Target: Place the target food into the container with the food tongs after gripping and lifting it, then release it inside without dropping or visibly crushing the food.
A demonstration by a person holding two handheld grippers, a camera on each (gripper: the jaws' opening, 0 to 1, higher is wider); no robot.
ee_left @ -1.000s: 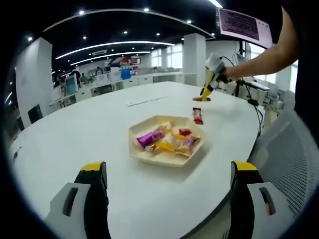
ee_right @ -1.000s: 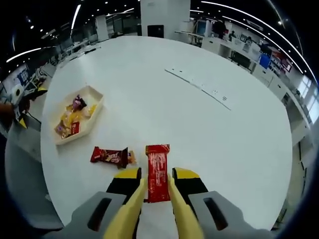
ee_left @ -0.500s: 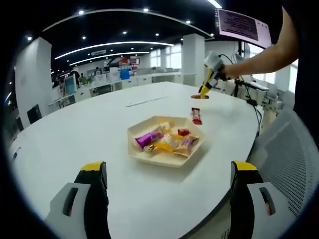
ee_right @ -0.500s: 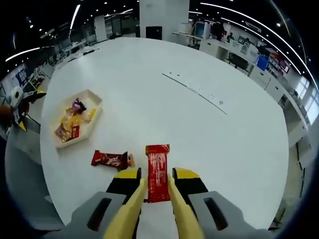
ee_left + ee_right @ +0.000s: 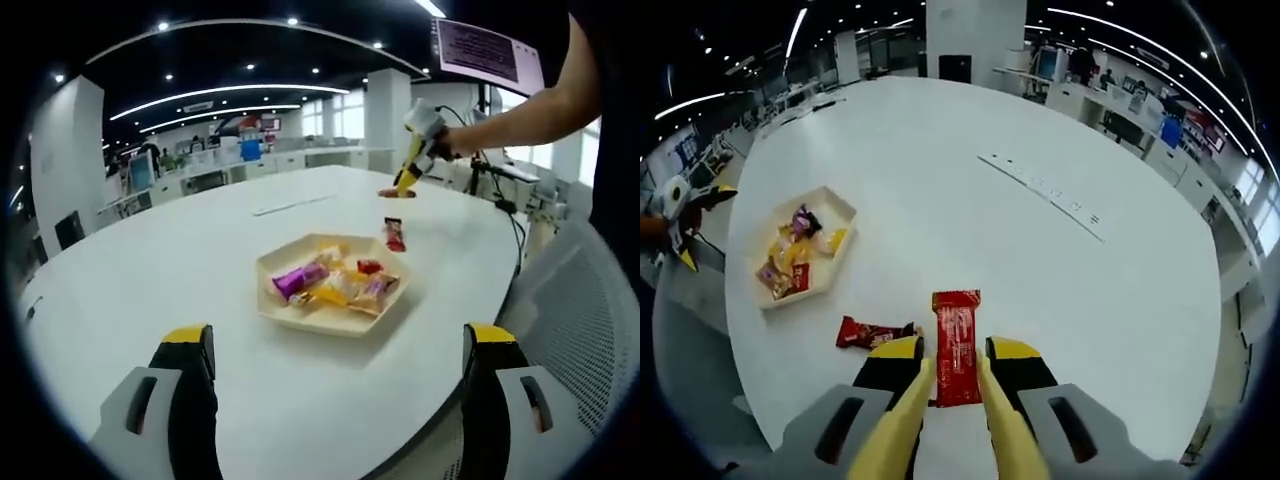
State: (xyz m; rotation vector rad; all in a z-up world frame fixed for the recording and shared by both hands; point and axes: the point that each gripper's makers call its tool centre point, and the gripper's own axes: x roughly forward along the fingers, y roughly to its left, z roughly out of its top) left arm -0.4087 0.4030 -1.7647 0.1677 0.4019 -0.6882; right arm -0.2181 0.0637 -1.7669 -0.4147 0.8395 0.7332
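In the right gripper view my right gripper (image 5: 956,372) is shut on yellow food tongs (image 5: 908,420), and the tongs pinch a red snack bar (image 5: 956,340) lifted above the white table (image 5: 970,220). A dark red snack bar (image 5: 872,331) lies on the table just left of the tongs. The cream hexagonal tray (image 5: 818,295) with several wrapped snacks sits further left. In the left gripper view the tray (image 5: 290,315) is in the middle of the table. Beyond it the right gripper (image 5: 405,185) holds the red bar in the air, the dark bar (image 5: 395,235) lying below. My left gripper (image 5: 340,350) is open, low and near.
A strip of white paper (image 5: 1045,185) lies across the far part of the table. The table edge and a mesh chair (image 5: 575,310) are at the right in the left gripper view. A person's arm (image 5: 530,105) reaches over the table. Office desks stand beyond.
The right gripper has shifted with the red bar still in the tongs; in its view the tray and dark bar moved slightly right and down. The left gripper has stayed put.
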